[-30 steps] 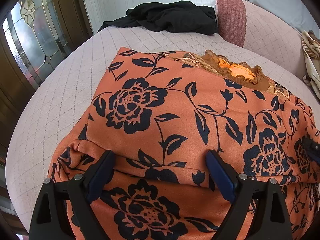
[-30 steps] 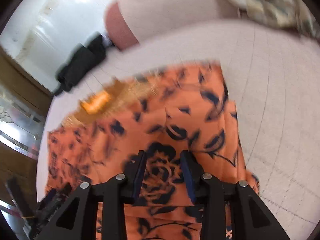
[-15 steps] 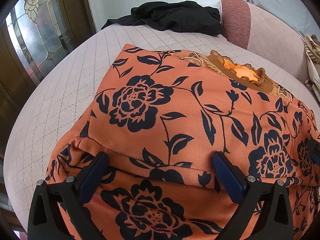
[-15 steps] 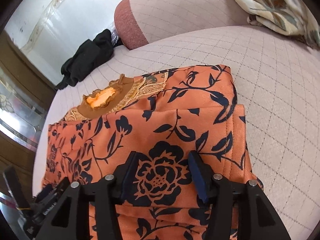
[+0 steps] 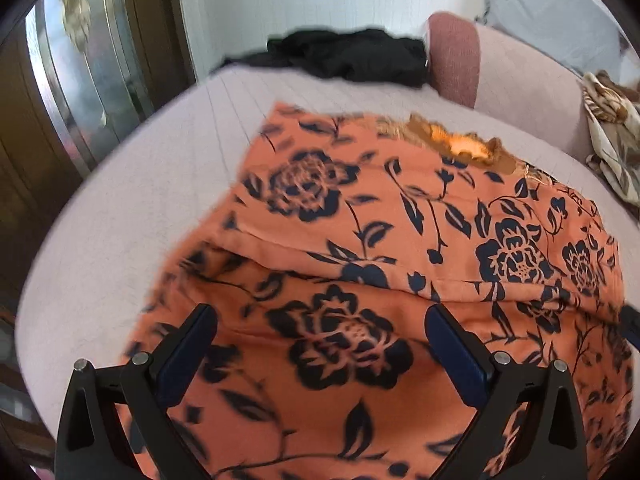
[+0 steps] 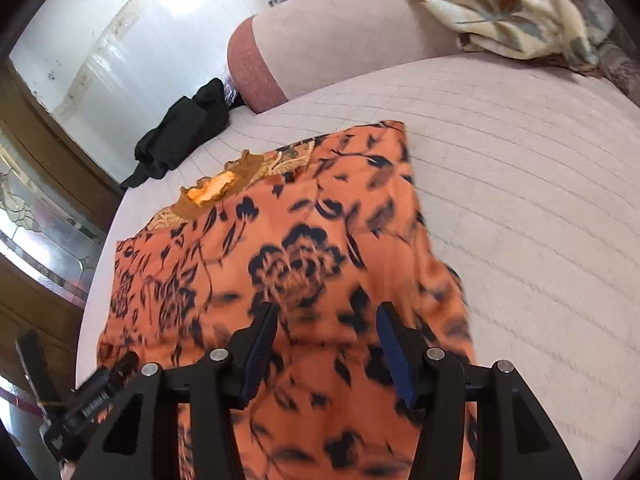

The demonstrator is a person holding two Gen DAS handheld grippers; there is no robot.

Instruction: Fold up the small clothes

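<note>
An orange garment (image 5: pixel 360 200) (image 6: pixel 300 240) with black flowers lies flat on the pale quilted bed (image 5: pixel 160 184), its brown collar (image 5: pixel 460 144) (image 6: pixel 212 192) at the far side. A folded-over hem (image 5: pixel 320 256) runs across its middle. My left gripper (image 5: pixel 320 316) hovers wide open over the near half, nothing between its fingers. My right gripper (image 6: pixel 327 310) stands open over the garment's right part, with only cloth beneath it. The left gripper's body (image 6: pixel 80 396) shows at the lower left of the right wrist view.
A black garment (image 5: pixel 352 56) (image 6: pixel 180 132) lies heaped at the bed's far edge beside a pink bolster (image 5: pixel 454 52) (image 6: pixel 256 68). A beige patterned cloth (image 5: pixel 612 148) (image 6: pixel 512 8) is piled at the far right. A wooden door with leaded glass (image 5: pixel 80 72) stands left.
Both grippers have drawn back toward the near edge, so the folded hem now lies farther ahead of the fingers. The right jaws have widened; the left ones spread a little more.
</note>
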